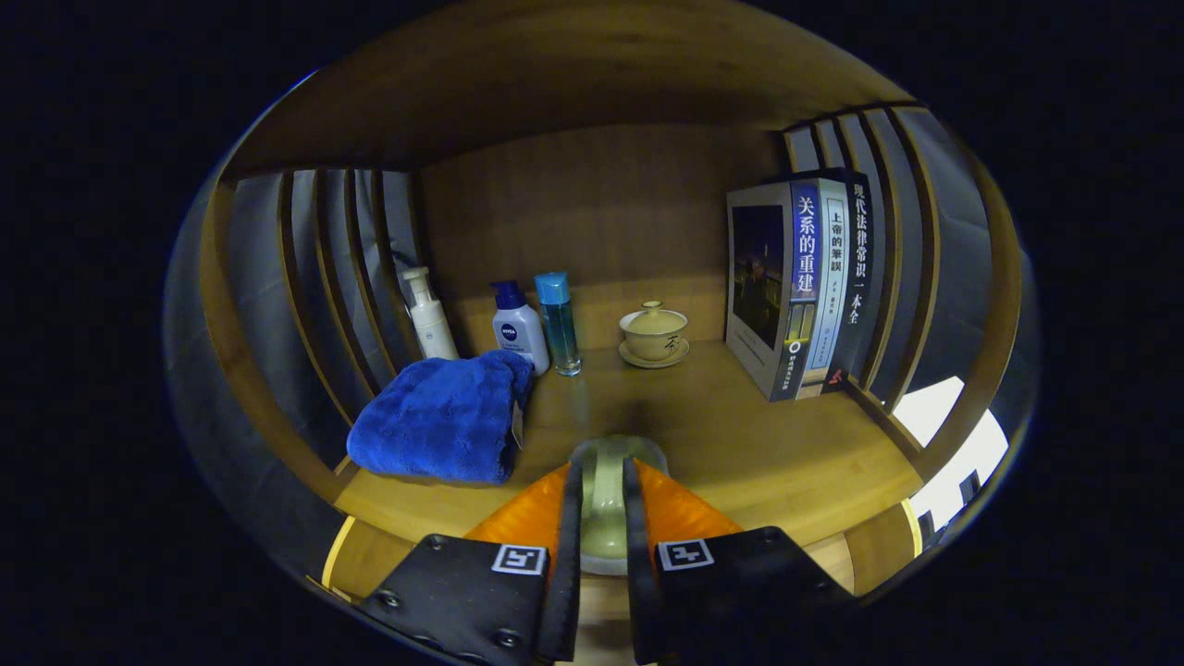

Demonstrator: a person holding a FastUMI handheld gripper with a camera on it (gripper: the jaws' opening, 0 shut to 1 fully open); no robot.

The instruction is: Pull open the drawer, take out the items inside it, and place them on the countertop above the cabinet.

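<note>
Gripper view: my tool [603,504] pinches a pale cup [606,495] over the worktop [786,453], ready to set down.

Three books stand upright on the shelf, each with a title running down its spine; the grey book [807,277] reads 关系的重建; the pale spine [835,268] next to it reads 上帝的笔误, with smaller print below too small to tell; the dark book [858,254] behind reads 现代法律常识一本全; the white pump bottle [520,335] carries a round dark-blue brand badge with white letters; the lidded teacup [655,333] bears a small dark brush mark, unreadable; the claw [603,472], its fingers pressed on a pale green vessel [606,518], wears a square black-and-white marker [518,559] on each finger.
</note>
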